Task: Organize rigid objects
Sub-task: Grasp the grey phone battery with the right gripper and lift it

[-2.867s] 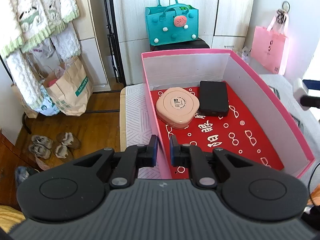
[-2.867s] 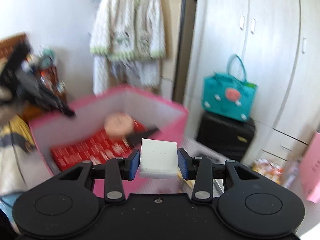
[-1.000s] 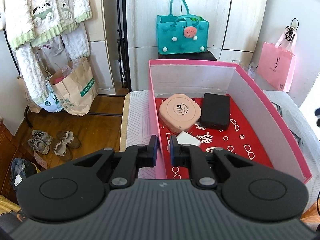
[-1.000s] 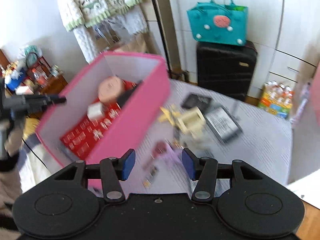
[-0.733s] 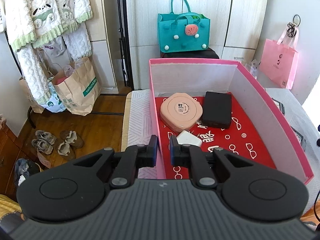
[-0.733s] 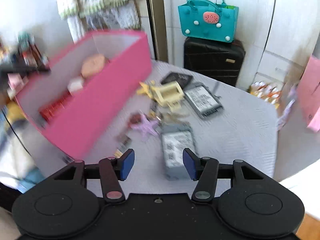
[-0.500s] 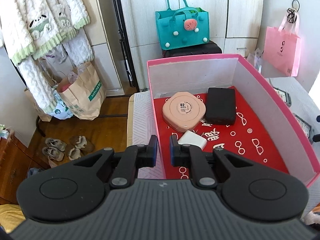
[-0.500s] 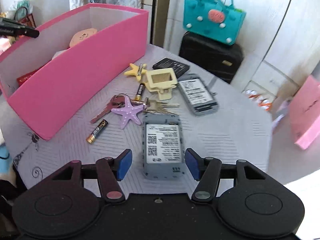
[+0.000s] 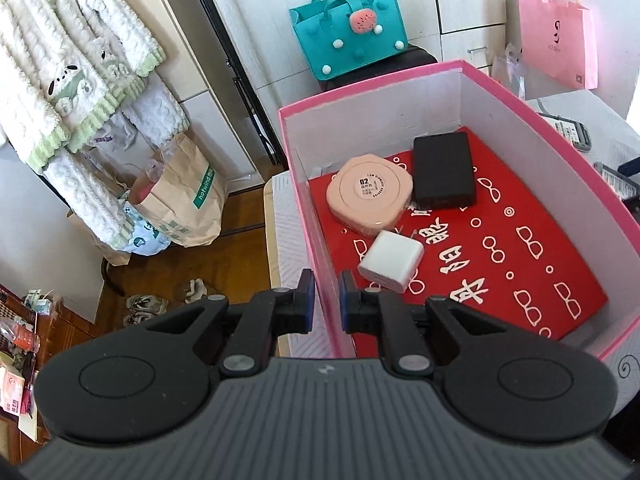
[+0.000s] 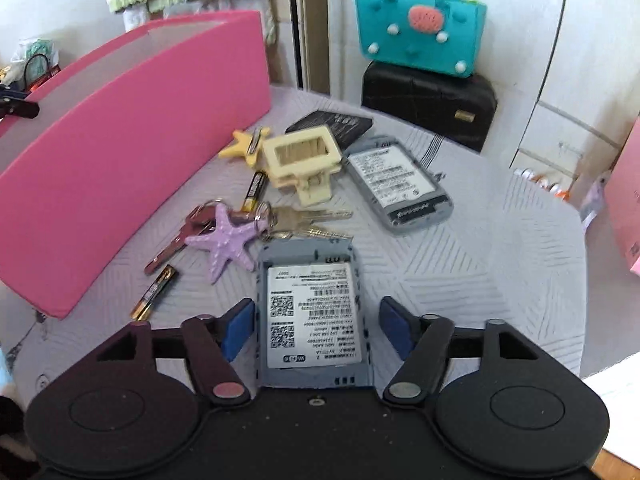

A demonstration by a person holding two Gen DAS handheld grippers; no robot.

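So the left gripper [image 9: 323,300] is clamped on the near wall of the pink box [image 9: 560,148], one pad outside and one inside, holding it by the rim. Inside the box, on the red liner with white glasses doodles, there's a round peach case [image 9: 369,199] up toward the far end, a black power bank [image 9: 443,171] just beside it on the right, and a white charger block [image 9: 391,261] lying in front of the peach case, closest to the gripped wall. Over on the right side, the right gripper [image 10: 316,330] has its jaws spread wide and they've just been opening a bit more; it sits low over a grey phone battery [image 10: 314,312] lying label-up on the pale quilted table [image 10: 500,240], the battery sitting between the blue pads [image 10: 239,326] with a clear gap on both sides, so nothing is gripped. The rest of the clutter is past that battery: a purple starfish keychain [image 10: 228,240] with keys [image 10: 308,218], two AA batteries [image 10: 154,292], a yellow starfish clip [image 10: 242,144], a cream plastic frame [image 10: 302,160], a second grey battery [image 10: 400,184] and a flat black one [image 10: 332,120] behind it, all beside the outside of the box, not in it
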